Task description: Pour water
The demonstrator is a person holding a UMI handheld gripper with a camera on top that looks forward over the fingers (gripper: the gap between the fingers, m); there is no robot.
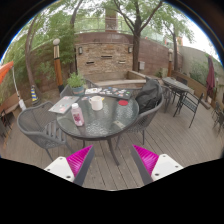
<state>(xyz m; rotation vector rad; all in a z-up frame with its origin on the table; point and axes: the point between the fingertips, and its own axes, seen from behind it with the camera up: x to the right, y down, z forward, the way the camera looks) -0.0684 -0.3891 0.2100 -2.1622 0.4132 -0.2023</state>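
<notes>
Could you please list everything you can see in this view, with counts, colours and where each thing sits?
table: one, round, glass-topped, ahead of the fingers on the deck
bottle: one, clear with a pink label, on the table's near left
cup: one, white, mid-table
chairs: several, dark metal mesh, around the table
deck: grey wooden boards, underfoot
stone wall: one, brown, beyond the table
trees: several, green, behind the wall
fingers: two, pink pads, apart and holding nothing, short of the table
</notes>
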